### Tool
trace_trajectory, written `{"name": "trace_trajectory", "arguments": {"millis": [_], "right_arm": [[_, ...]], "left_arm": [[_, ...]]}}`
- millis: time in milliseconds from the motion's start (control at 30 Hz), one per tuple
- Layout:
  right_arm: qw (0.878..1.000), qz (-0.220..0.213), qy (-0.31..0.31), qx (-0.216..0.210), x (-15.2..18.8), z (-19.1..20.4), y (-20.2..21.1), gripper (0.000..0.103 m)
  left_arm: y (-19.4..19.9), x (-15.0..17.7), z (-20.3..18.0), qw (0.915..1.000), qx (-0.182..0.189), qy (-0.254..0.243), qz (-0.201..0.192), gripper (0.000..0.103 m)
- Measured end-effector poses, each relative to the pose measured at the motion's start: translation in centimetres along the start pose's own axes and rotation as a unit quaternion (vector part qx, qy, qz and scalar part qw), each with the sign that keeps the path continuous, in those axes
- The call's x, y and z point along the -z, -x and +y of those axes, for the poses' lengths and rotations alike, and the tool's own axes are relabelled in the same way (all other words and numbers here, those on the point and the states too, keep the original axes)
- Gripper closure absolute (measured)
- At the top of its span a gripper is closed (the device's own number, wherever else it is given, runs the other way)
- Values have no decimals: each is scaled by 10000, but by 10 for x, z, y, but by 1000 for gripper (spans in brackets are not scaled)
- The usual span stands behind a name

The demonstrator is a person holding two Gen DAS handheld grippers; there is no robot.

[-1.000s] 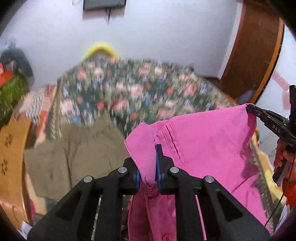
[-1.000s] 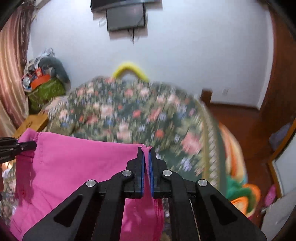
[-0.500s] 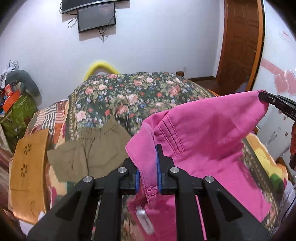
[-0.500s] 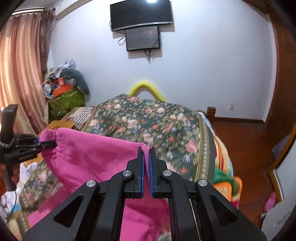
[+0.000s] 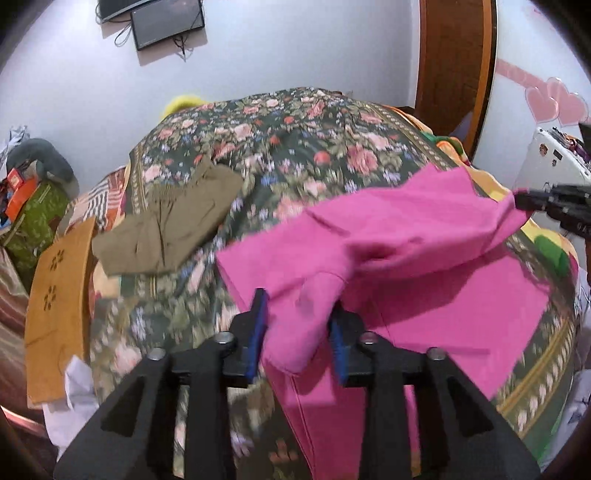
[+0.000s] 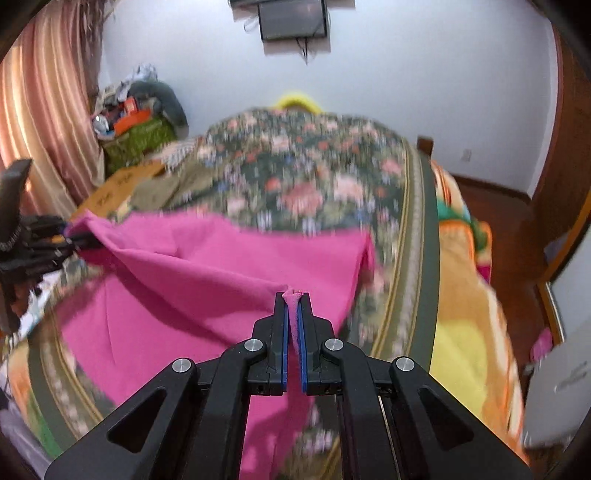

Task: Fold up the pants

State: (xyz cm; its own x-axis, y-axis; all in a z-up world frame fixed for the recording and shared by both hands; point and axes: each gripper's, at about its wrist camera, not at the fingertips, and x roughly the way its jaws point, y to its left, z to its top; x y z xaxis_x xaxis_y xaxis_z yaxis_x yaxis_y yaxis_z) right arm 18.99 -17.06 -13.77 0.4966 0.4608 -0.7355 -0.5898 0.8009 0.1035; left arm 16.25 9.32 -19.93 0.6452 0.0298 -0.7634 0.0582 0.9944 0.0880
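Pink pants [image 5: 424, 266] are spread across the near part of a floral bedspread [image 5: 295, 147]. My left gripper [image 5: 297, 314] stands open, with a fold of the pink cloth lying loose between its blue pads. My right gripper [image 6: 292, 306] is shut on the other corner of the pink pants [image 6: 207, 280] and holds it just above the bed. The right gripper also shows at the right edge of the left wrist view [image 5: 554, 203]. The left gripper shows at the left edge of the right wrist view [image 6: 37, 243].
Folded olive pants [image 5: 166, 225] lie at the far left of the bed. An orange cloth [image 5: 59, 295] hangs over the left side. A cluttered green box [image 6: 136, 136], a curtain [image 6: 40, 122] and a wall screen [image 6: 291, 18] are behind. A wooden door [image 5: 454, 55] stands at right.
The pants came down from being held up in the air onto the bed. My left gripper has opened and let go of the cloth. The right gripper stays shut.
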Motion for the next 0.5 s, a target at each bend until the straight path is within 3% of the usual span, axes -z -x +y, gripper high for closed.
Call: {"name": "trace_trajectory", "arguments": {"millis": [67,300,500], "right_arm": [[9999,163,-30,38,15,0,-3,99],[9988,491,-30,75,53,9,7,98],[9983,540,85,195,55,17,23,87]], "left_arm": [[6,14,-2,9999,90,92,59,56],[15,47,2,9985,-98,306,438,55],[37,49,9,9980,-288,405,379,52]]}}
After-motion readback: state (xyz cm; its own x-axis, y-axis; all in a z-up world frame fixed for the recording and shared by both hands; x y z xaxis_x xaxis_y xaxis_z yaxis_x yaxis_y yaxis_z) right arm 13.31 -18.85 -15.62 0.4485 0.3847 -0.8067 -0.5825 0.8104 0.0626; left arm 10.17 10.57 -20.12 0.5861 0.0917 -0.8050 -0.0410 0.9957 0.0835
